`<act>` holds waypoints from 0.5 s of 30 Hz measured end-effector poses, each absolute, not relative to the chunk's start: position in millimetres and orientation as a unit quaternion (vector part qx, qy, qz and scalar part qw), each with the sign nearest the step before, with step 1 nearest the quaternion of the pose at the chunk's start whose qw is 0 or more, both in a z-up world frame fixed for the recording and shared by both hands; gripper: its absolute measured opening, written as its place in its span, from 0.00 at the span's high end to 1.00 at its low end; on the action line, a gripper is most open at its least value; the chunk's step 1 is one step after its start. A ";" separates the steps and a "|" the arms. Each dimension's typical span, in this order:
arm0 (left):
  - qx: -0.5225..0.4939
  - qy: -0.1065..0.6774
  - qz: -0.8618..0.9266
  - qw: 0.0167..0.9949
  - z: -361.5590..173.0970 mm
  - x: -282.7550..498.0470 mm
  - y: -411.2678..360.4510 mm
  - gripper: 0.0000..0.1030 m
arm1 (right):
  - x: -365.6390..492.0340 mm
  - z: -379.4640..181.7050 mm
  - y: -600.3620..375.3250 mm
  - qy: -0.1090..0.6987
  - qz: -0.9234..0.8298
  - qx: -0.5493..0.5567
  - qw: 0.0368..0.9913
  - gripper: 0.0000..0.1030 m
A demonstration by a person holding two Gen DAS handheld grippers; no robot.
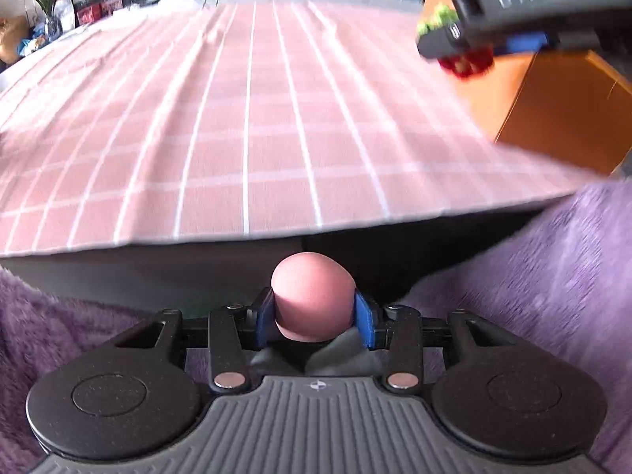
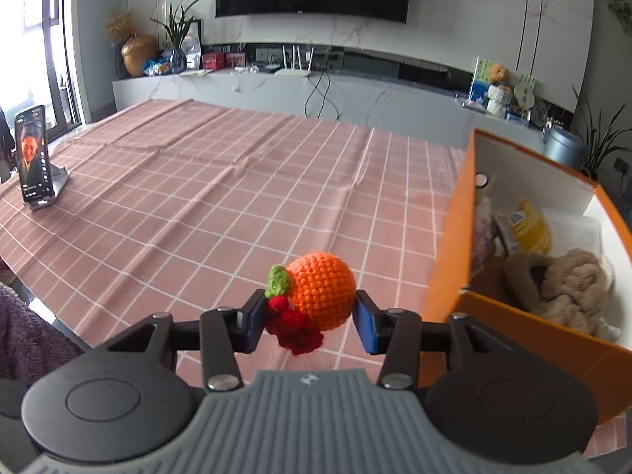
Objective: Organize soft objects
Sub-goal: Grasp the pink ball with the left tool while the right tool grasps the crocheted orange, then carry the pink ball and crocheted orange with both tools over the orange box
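Observation:
My left gripper (image 1: 314, 316) is shut on a smooth pink ball (image 1: 312, 296), held just off the near edge of the table. My right gripper (image 2: 310, 316) is shut on a crocheted orange fruit (image 2: 322, 288) with a green leaf and red berries; both blue pads (image 2: 365, 324) press its sides above the cloth. In the left wrist view that right gripper (image 1: 454, 39) appears blurred at the top right, with the toy's red part (image 1: 466, 61) hanging below it. An open orange box (image 2: 446, 245) stands right beside the right gripper.
A pink checked tablecloth (image 2: 197, 197) covers the table. A phone on a stand (image 2: 33, 158) sits at the far left. The box holds a beige plush (image 2: 568, 288) and a yellow item (image 2: 531, 229). Purple fleece (image 1: 553, 276) flanks the left gripper.

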State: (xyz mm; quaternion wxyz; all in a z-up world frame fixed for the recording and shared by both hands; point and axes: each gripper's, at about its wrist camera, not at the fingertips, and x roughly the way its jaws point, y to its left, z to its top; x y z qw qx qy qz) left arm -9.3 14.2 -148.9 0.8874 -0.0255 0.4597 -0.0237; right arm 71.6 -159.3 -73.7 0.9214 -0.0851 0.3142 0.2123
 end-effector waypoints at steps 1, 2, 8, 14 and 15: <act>-0.020 0.450 -0.028 0.892 -143.7 -10.1 12.9 0.54 | 64.9 -69.7 -161.7 0.308 0.212 -0.087 0.924 0.55; -0.013 0.437 -0.031 0.899 -138.5 -12.5 11.4 0.54 | 58.1 -65.6 -164.5 0.301 0.210 -0.088 0.926 0.55; -0.001 0.386 -0.034 0.922 -101.8 -18.4 10.3 0.53 | 22.8 -47.4 -183.4 0.274 0.202 -0.087 0.936 0.55; 0.013 0.353 -0.052 0.934 -67.5 -22.3 7.6 0.53 | 0.3 -36.6 -202.0 0.257 0.191 -0.076 0.944 0.55; 0.015 0.347 -0.054 0.936 -63.1 -22.2 7.1 0.53 | -1.8 -35.2 -205.2 0.255 0.188 -0.074 0.946 0.55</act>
